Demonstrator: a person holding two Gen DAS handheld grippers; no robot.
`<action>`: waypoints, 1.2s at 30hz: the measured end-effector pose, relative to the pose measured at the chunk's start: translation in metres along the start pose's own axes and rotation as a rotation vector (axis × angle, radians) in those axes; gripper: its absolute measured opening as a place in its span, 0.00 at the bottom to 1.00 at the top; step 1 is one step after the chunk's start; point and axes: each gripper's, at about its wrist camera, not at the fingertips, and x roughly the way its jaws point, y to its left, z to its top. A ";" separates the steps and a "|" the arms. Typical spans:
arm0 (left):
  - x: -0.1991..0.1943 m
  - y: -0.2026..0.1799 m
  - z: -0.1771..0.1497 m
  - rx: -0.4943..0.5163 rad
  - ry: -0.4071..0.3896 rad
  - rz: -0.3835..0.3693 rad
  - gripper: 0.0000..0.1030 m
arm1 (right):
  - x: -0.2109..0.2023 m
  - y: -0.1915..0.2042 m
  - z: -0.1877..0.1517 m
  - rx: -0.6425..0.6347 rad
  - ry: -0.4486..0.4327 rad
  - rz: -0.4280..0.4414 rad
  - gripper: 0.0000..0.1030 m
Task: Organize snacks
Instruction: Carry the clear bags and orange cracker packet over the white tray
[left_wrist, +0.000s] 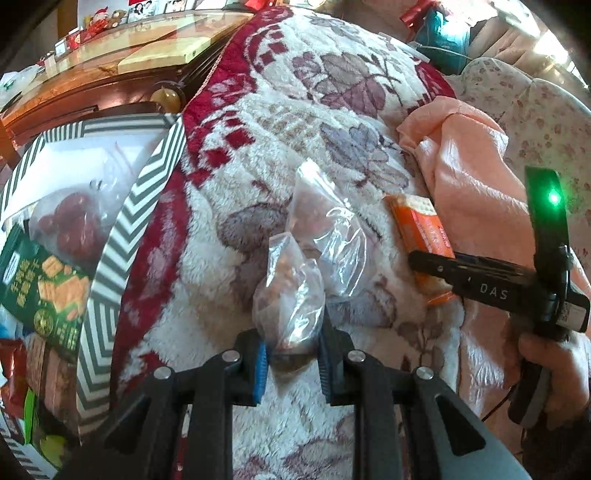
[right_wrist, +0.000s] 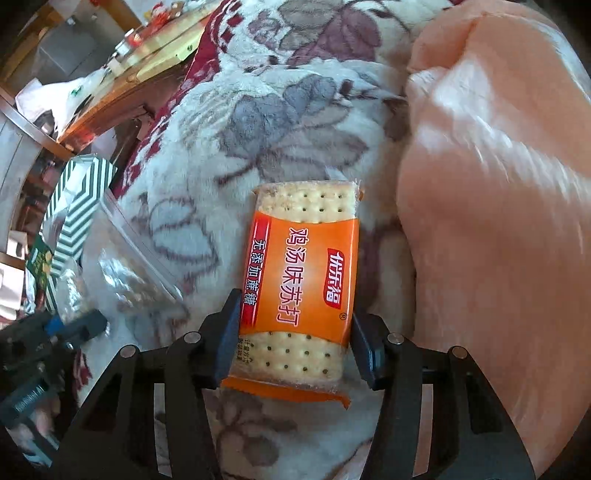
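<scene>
Our main worry is the orange cracker packet (right_wrist: 301, 291): its film is slick and the crackers inside are brittle, so a hard squeeze could snap them, while a light one could let it slide out at the lift. It lies flat on the fleecy bed blanket (right_wrist: 258, 122), at 12 o'clock from our right claw (right_wrist: 293, 339), beside the peach cloth (right_wrist: 491, 184) at 3 o'clock. That claw stands half spread with the packet's near end between its jaws; whether the pads press yet we cannot tell for certain, though the left pad seems to touch.

Our left claw (left_wrist: 291, 354) is pressed nearly together, pinching the neck of a clear snack bag (left_wrist: 291, 291). The thin plastic could slip or tear if tugged. The striped box (left_wrist: 122, 229) with other snacks waits at 9 o'clock.
</scene>
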 end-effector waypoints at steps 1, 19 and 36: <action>0.001 0.000 -0.001 -0.003 0.009 -0.002 0.23 | 0.000 0.000 -0.001 0.010 -0.006 -0.011 0.56; 0.002 0.003 0.013 -0.075 -0.027 -0.043 0.22 | -0.011 -0.006 -0.005 0.026 -0.033 0.043 0.52; -0.079 0.032 -0.017 -0.078 -0.168 -0.016 0.21 | -0.046 0.050 -0.033 -0.019 -0.086 0.205 0.52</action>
